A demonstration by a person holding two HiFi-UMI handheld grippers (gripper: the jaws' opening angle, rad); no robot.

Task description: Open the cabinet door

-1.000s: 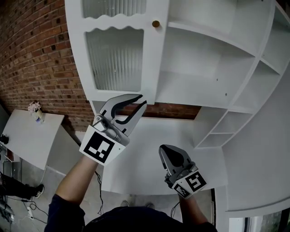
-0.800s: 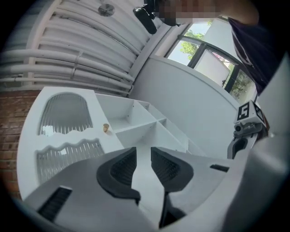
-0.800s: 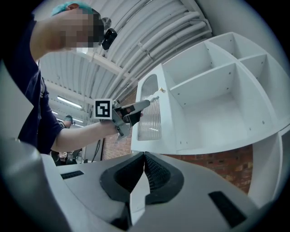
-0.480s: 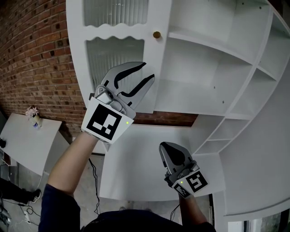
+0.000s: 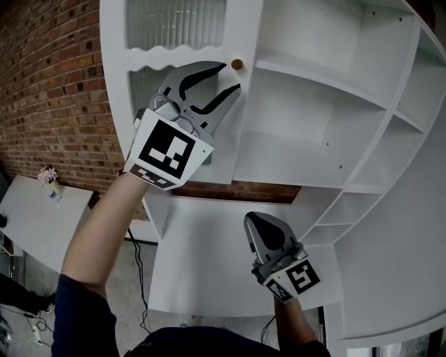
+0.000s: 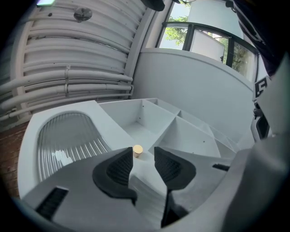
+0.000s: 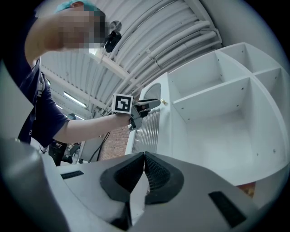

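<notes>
Two claws in play. Nearest, at 5 o'clock in the head view, the right gripper (image 5: 256,222) hangs low over the white counter (image 5: 202,272); its two jaws are pressed tight together with nothing between them; its own view confirms the pads meet.

Up at 11 o'clock the left gripper (image 5: 231,77) is lifted on a bare forearm (image 5: 97,223); its jaws are spread wide, having just been opening, and they grip nothing. One small round wooden knob (image 5: 237,64) sits just past the upper jaw tip, at about 1 o'clock from the claw. In the left gripper view that knob lies at the mouth of the gap, close by the left jaw's tip; neither pad presses on it.

That knob belongs to the one cabinet door (image 5: 240,139), white, at 12 o'clock; it carries two ribbed glass panes, the upper pane (image 5: 174,21) clear to see, the lower pane (image 5: 139,87) half behind the claw. The knob is on the door's right edge; the door looks closed, lying in line with the cabinet front.

From 1 to 3 o'clock runs the open shelving (image 5: 313,111); the right gripper view shows four bare compartments.

Farthest off, one brick wall (image 5: 49,90) at 9 o'clock; one white table (image 5: 28,209) at 8 o'clock, bearing one small flower pot (image 5: 50,174).
</notes>
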